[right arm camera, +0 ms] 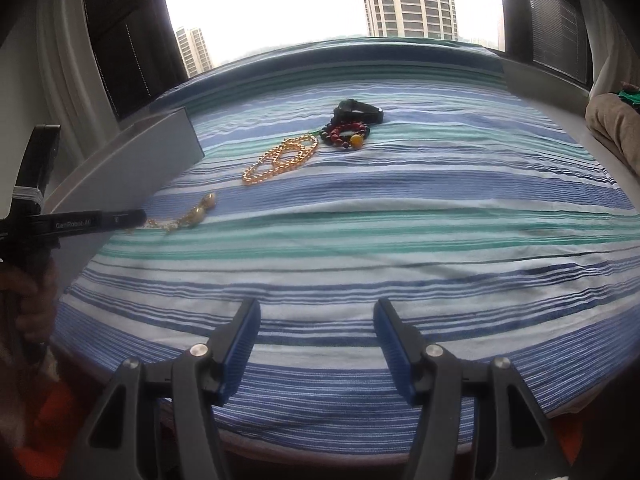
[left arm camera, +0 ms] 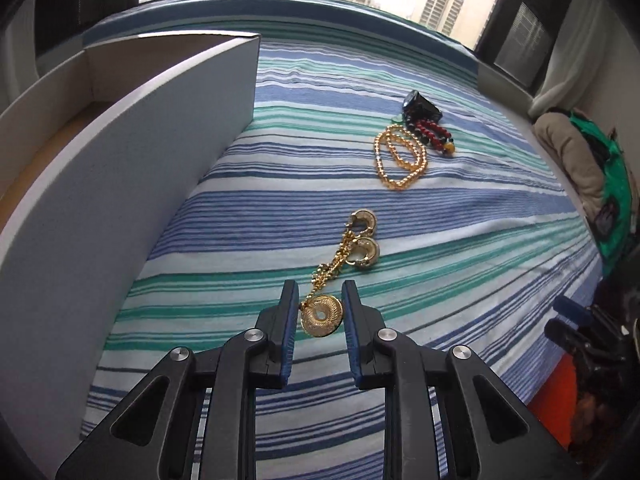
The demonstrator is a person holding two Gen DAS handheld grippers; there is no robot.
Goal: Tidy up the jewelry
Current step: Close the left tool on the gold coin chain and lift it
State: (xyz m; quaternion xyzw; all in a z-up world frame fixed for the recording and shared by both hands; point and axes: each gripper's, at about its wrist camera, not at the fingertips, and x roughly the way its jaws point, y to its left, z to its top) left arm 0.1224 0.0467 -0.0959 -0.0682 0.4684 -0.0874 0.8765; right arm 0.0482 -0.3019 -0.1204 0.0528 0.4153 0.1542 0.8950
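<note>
My left gripper (left arm camera: 320, 292) is shut on a gold disc pendant (left arm camera: 322, 316), its blue pads pressing the disc's two edges. The pendant's gold chain (left arm camera: 332, 264) trails forward to two gold hoop earrings (left arm camera: 364, 240) on the striped bedspread (left arm camera: 460, 240). In the right wrist view the left gripper (right arm camera: 136, 216) is by the white box (right arm camera: 140, 168), and the chain and earrings (right arm camera: 200, 208) look blurred. A gold bead necklace (left arm camera: 396, 156) (right arm camera: 280, 160), a red bead bracelet (left arm camera: 434, 132) (right arm camera: 348, 132) and a black band (left arm camera: 420, 106) (right arm camera: 358, 110) lie farther back. My right gripper (right arm camera: 316, 312) is open over the bed's near edge, nothing between its pads.
The open white box (left arm camera: 160, 152) stands along the bed's left side, with tall walls. Past the bed's far edge is a window with curtains. Folded cloth and green fabric (left arm camera: 580, 160) are piled at the right. A person's hand (right arm camera: 28, 292) holds the left gripper's handle.
</note>
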